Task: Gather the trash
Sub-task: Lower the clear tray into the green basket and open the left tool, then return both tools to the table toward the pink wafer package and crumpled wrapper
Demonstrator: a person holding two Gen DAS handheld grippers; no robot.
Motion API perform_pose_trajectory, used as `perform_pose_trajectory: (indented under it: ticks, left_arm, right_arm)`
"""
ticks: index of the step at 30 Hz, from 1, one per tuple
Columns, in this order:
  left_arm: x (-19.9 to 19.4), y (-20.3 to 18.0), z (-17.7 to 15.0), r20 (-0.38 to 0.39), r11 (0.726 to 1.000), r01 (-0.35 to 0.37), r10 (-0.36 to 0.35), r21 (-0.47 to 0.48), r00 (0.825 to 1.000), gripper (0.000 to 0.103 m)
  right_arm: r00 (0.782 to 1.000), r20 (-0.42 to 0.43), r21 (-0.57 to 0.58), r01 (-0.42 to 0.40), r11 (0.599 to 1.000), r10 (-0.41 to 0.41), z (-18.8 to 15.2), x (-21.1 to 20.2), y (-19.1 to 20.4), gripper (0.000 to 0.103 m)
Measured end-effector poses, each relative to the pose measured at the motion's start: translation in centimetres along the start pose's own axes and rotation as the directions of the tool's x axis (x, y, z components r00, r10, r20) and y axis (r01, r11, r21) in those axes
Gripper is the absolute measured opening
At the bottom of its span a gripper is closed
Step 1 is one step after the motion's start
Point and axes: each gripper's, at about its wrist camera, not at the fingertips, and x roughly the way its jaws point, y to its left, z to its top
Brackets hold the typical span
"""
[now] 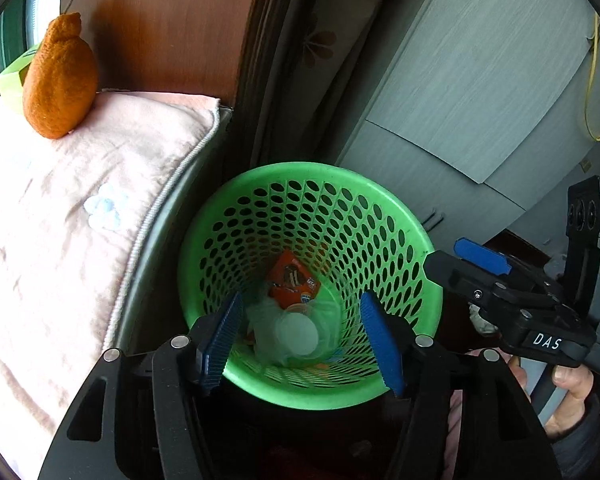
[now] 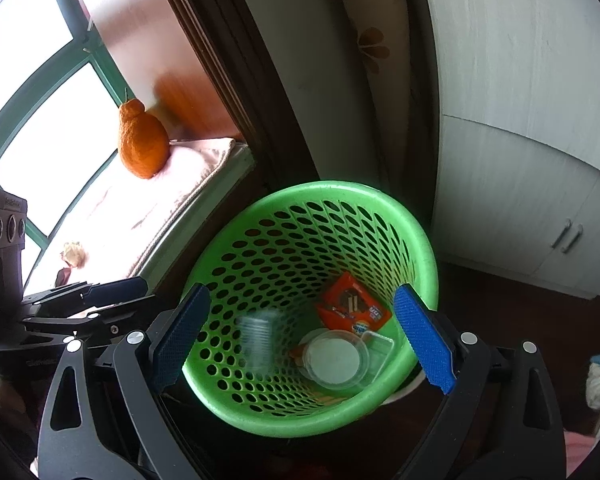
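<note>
A pink padded cushion (image 1: 60,216) carries an orange plush toy (image 1: 60,80); beside it, the green basket (image 2: 420,236) stands on dark floor (image 2: 500,288).

Both grippers point downward side by side — the left gripper (image 1: 302,334) has its blue-padded jaws spread wide and empty, and the right gripper (image 2: 306,336) likewise gapes with nothing between its fingers.

Green perforated basket (image 2: 422,240) upright on floor, holding orange wrapper (image 2: 352,306), clear lidded tub (image 2: 334,360), blurred clear cup (image 2: 256,338) against its inner wall.
</note>
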Motion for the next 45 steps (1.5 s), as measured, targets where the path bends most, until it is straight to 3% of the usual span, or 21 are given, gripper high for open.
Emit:
perform_pose_trajectory:
  ticks: [10,18,24,27,32,36,38,45]
  left_arm:
    - [-5.2,4.3,-1.3,0.066,0.994,-0.073,0.078,-0.082,0.995,0.059]
    - [-9.4,10.1,-3.2,0.117,0.970,-0.169,0.190,-0.175,0.975,0.059]
    - [-12.4,15.3,-4.8,0.113,0.932,-0.270,0.304,-0.240,0.946,0.059]
    - [-14.0,18.1,-5.5,0.109,0.900,-0.346,0.384,-0.265,0.917,0.075]
    - [-16.4,23.3,-6.5,0.085,0.862,-0.413,0.454,-0.293,0.887,0.075]
    - [-17.5,26.6,-7.2,0.061,0.844,-0.439,0.478,-0.309,0.876,0.083]
    - [-17.7,28.4,-7.6,0.046,0.836,-0.451,0.488,-0.312,0.872,0.085]
    - [-17.1,32.1,-8.3,-0.003,0.858,-0.442,0.457,-0.261,0.889,0.093]
  right_arm:
    - [0.999,-0.007,-0.086,-0.042,0.995,0.042,0.2,0.1,3.9,0.092]
    - [0.995,-0.038,-0.166,-0.098,0.981,0.093,0.6,1.3,8.8,0.092]
    - [0.988,-0.068,-0.229,-0.150,0.962,0.138,1.0,2.6,13.1,0.092]
    - [0.984,-0.083,-0.258,-0.177,0.950,0.160,1.2,3.4,15.4,0.093]
    - [0.974,-0.113,-0.301,-0.224,0.927,0.198,1.6,4.9,19.2,0.093]
    - [0.963,-0.141,-0.326,-0.266,0.907,0.231,1.9,6.2,22.1,0.093]
    - [0.958,-0.156,-0.340,-0.282,0.897,0.242,2.0,6.9,23.7,0.093]
    - [0.938,-0.210,-0.382,-0.338,0.860,0.276,2.5,9.5,28.3,0.093]
